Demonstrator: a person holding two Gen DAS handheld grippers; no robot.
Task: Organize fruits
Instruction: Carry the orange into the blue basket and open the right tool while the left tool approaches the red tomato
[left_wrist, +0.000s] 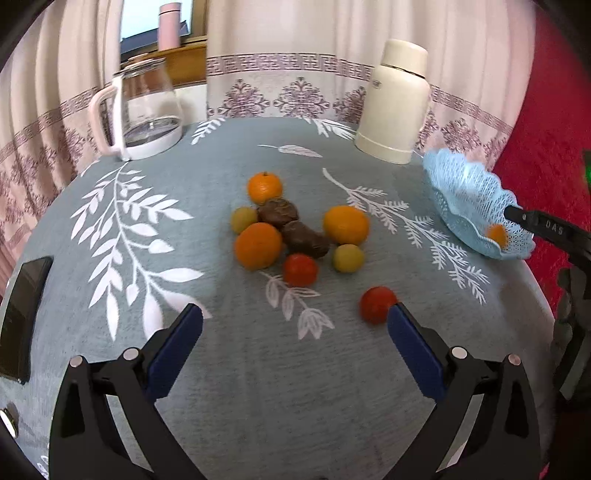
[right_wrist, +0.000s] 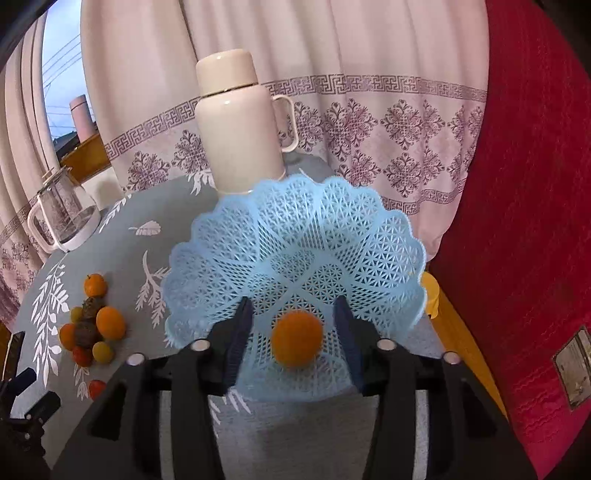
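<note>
Left wrist view: a round table (left_wrist: 258, 387) under a grey-blue leaf-print cloth is being backed by pale patterned curtains, with a glass kettle (left_wrist: 142, 110) and a cream flask (left_wrist: 395, 99) at the far edge; the left gripper (left_wrist: 295, 325) is being held with its blue pads wide apart and nothing between them; the pile of fruit (left_wrist: 291, 229) is lying straight ahead of it, and a lone red tomato (left_wrist: 376, 303) is sitting just beside the right-hand pad, so this hand is judged the nearer one for the next pick; the blue basket (left_wrist: 465, 192) is standing far right, partly cut off by the right tool.

Right wrist view: the same curtains and a red cloth are filling the background; the right gripper (right_wrist: 293, 332) is being held over the basket (right_wrist: 295, 240), jaws apart; an orange (right_wrist: 297, 339) is lying in the basket between the pads, touched by neither, though blur is making its edges uncertain; the basket's near rim is being hidden by the tool.
</note>
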